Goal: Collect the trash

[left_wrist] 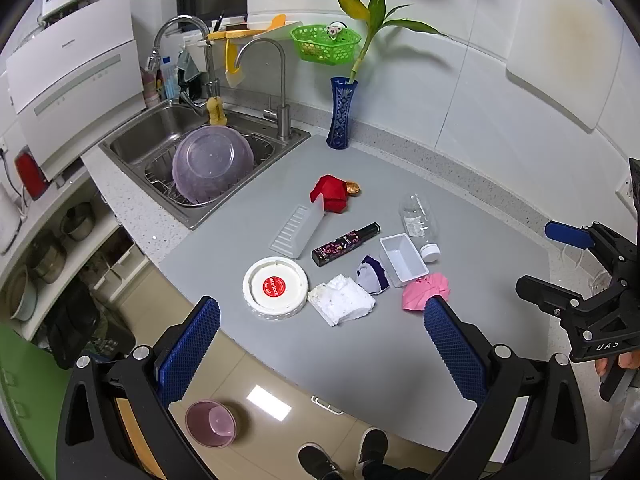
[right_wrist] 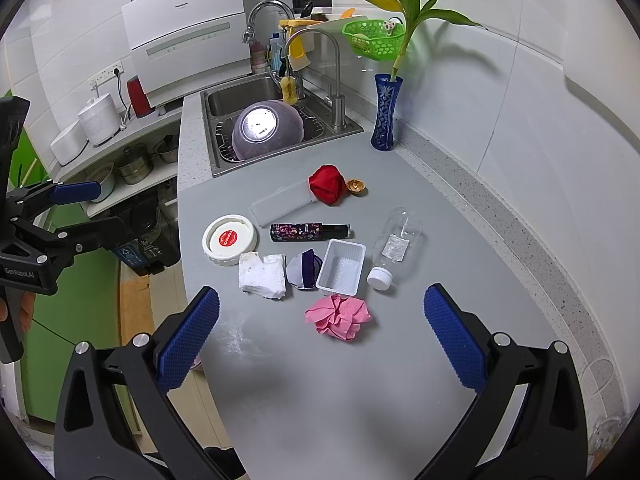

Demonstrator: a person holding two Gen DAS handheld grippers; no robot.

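Observation:
Trash lies in a cluster on the grey counter (right_wrist: 360, 380): a crumpled pink paper (right_wrist: 338, 316) (left_wrist: 425, 291), a white foam piece (right_wrist: 262, 272) (left_wrist: 341, 299), a purple-white wrapper (right_wrist: 303, 269), a small white tray (right_wrist: 341, 267), an empty clear bottle (right_wrist: 394, 247) (left_wrist: 418, 222), a dark box (right_wrist: 310, 232), a white lid with a red sticker (right_wrist: 229, 239) (left_wrist: 275, 285), a clear flat lid (right_wrist: 284, 202), a red cloth lump (right_wrist: 327, 184) and a gold foil cup (right_wrist: 356, 186). My left gripper (left_wrist: 322, 328) is open and empty above the counter's front edge. My right gripper (right_wrist: 322, 320) is open and empty, just short of the pink paper.
A sink (right_wrist: 224, 100) with an upturned purple bowl (right_wrist: 266, 128) lies at the back left. A blue vase (right_wrist: 385, 114) with a plant stands by the wall. A pink bin (left_wrist: 211, 422) sits on the floor below the counter edge. Each gripper shows in the other's view.

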